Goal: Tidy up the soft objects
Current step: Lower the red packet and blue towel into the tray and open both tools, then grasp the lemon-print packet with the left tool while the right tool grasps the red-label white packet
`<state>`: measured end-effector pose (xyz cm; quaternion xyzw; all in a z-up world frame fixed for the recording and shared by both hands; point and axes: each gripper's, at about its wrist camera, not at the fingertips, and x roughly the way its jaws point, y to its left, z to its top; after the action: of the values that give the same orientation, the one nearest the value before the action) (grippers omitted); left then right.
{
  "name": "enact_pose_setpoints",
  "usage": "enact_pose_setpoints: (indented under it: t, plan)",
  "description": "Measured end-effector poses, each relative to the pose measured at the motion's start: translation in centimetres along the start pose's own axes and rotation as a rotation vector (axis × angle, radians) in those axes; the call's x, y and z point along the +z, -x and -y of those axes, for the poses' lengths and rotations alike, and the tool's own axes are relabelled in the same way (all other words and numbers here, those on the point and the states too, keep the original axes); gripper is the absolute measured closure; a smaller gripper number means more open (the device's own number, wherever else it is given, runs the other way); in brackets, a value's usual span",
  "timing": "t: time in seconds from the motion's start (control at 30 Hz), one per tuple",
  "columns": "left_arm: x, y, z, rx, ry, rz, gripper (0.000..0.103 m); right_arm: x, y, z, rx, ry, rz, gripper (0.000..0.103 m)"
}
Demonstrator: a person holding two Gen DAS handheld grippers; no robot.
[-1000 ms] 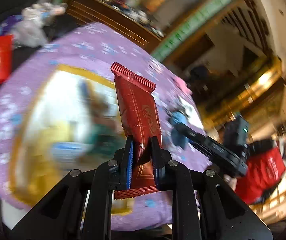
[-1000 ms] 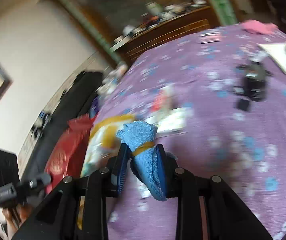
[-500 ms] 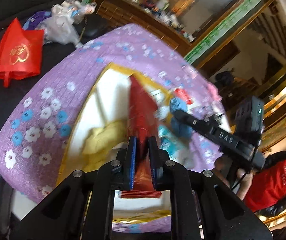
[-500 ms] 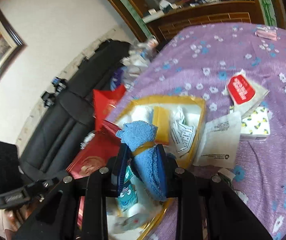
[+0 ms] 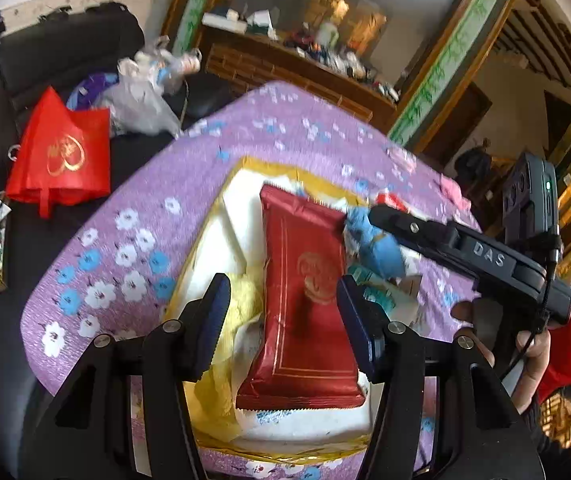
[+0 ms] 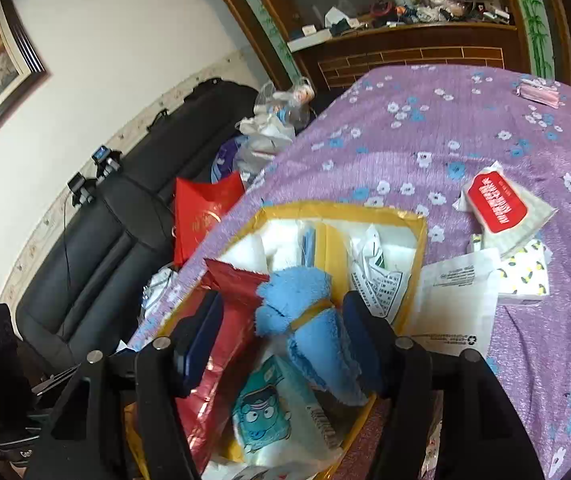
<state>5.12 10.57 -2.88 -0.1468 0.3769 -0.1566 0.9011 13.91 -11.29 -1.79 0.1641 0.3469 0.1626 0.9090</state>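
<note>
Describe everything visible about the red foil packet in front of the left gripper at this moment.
The red foil packet is a long, flat, shiny pouch with crimped serrated ends, thin gold border lines and a round gold emblem. It lies lengthwise over white and yellow packs inside the yellow-rimmed box. The left gripper is open, its fingers flanking the packet on both sides with a gap. The blue towel roll sits by its far right corner; the right wrist view shows them overlapping.
</note>
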Motion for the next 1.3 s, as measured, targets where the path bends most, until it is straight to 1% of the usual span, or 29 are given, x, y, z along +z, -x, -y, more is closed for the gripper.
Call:
enact_pose_setpoints:
  t: [0.07, 0.1, 0.2, 0.27, 0.33, 0.43, 0.5, 0.57, 0.67, 0.8, 0.93, 1.03, 1.13, 1.3]
  plan:
    - [-0.1, 0.6, 0.1, -0.007, -0.001, 0.030, 0.042, 0.0, 0.7, 0.1, 0.028, -0.010, 0.002, 0.041]
    - [-0.2, 0.8, 0.2, -0.004, -0.008, 0.039, 0.037, 0.0, 0.9, 0.2, 0.032, -0.016, 0.006, 0.041]
    - [-0.5, 0.5, 0.5, 0.049, -0.031, 0.039, 0.037, -0.1, 2.2, 0.4, 0.039, -0.019, 0.027, 0.041]
    - [-0.7, 0.1, 0.7, 0.049, -0.029, 0.023, 0.037, -0.3, 3.0, 0.6, 0.033, -0.025, 0.025, 0.041]
    - [-0.8, 0.1, 1.1, 0.043, -0.022, 0.016, 0.037, -0.5, 3.8, 1.2, 0.051, -0.045, 0.023, 0.041]
    - [-1.0, 1.1, 2.0, 0.062, -0.023, 0.069, 0.037, -1.1, 5.0, 2.5, 0.045, -0.074, 0.022, 0.041]
    - [-1.3, 1.5, 3.0, 0.069, -0.033, 0.091, 0.037, -1.7, 5.8, 3.9, 0.030, -0.112, 0.023, 0.041]
    - [-1.5, 1.7, 4.0, 0.056, -0.042, 0.103, 0.037, -2.3, 6.5, 5.4, 0.020, -0.146, 0.018, 0.041]
    - [-1.6, 1.3, 6.5, 0.017, -0.085, 0.086, 0.037, -3.4, 7.6, 7.2, -0.020, -0.181, 0.015, 0.041]
    - [-1.6, 0.0, 10.0, -0.061, -0.142, 0.026, 0.037, -4.8, 8.9, 9.5, -0.040, -0.229, 0.011, 0.041]
    - [-2.0, -1.1, 12.3, -0.077, -0.177, -0.005, 0.037, -5.6, 9.4, 11.7, -0.043, -0.282, 0.002, 0.041]
    - [-2.2, -1.9, 13.2, -0.091, -0.186, -0.046, 0.037, -6.1, 10.1, 12.6, -0.029, -0.303, 0.011, 0.041]
    - [-2.3, -2.1, 13.6, -0.099, -0.171, -0.061, 0.037, -6.3, 10.7, 13.1, -0.034, -0.293, 0.016, 0.041]
    - [-2.5, -2.4, 13.1, -0.114, -0.142, -0.074, 0.037, -6.3, 10.2, 13.9, -0.042, -0.302, -0.002, 0.041]
